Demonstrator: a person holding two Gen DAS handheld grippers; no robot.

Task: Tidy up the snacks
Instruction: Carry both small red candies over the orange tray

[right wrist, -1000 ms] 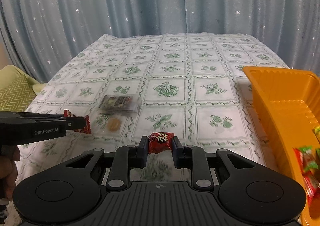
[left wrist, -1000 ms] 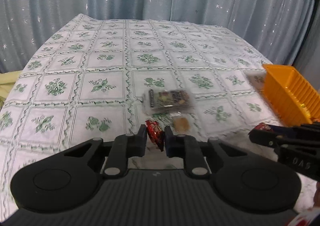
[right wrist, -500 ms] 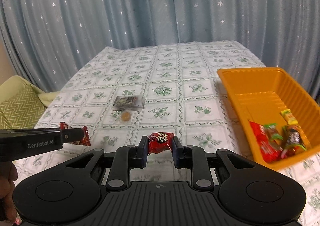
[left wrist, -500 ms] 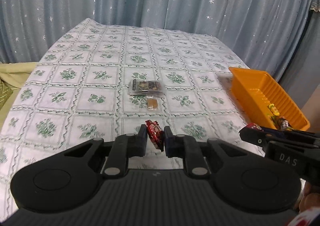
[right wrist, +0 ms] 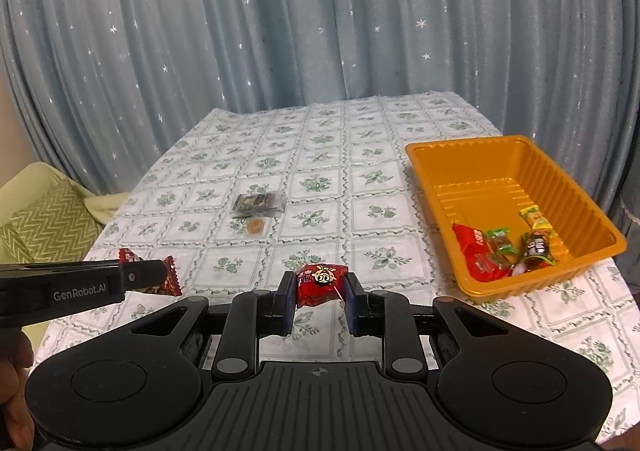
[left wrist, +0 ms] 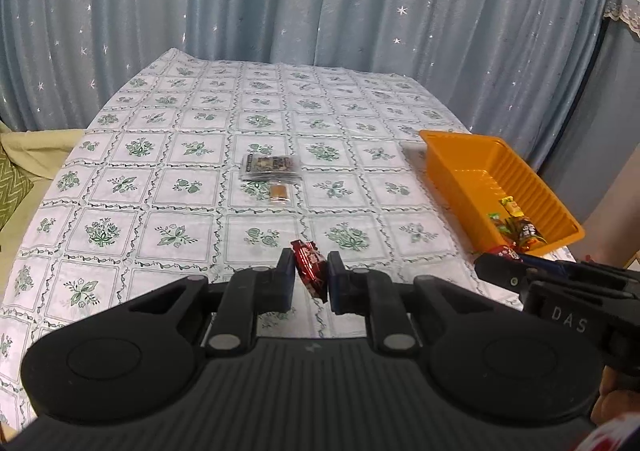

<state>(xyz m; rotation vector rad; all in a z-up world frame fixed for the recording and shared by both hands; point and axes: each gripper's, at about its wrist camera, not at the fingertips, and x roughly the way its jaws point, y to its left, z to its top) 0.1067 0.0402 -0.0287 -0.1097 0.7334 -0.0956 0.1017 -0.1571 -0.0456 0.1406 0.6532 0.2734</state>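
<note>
My left gripper (left wrist: 309,276) is shut on a dark red candy wrapper (left wrist: 308,267), held above the table's near edge. It also shows in the right wrist view (right wrist: 160,278) at the left. My right gripper (right wrist: 319,288) is shut on a red snack packet with a cartoon face (right wrist: 320,283), left of the orange tray (right wrist: 472,149). The tray holds several wrapped snacks (right wrist: 502,251). A clear packet (right wrist: 258,204) and a small round sweet (right wrist: 255,226) lie mid-table.
The table has a white cloth with green flower squares (left wrist: 160,179). Blue starred curtains (right wrist: 320,31) hang behind it. A green zigzag cushion (right wrist: 44,227) sits off the table's left side. The tray (left wrist: 520,179) stands at the right edge.
Both grippers have risen and pulled back from the table with their snacks held. More of the table and the tray's contents have come into view.
</note>
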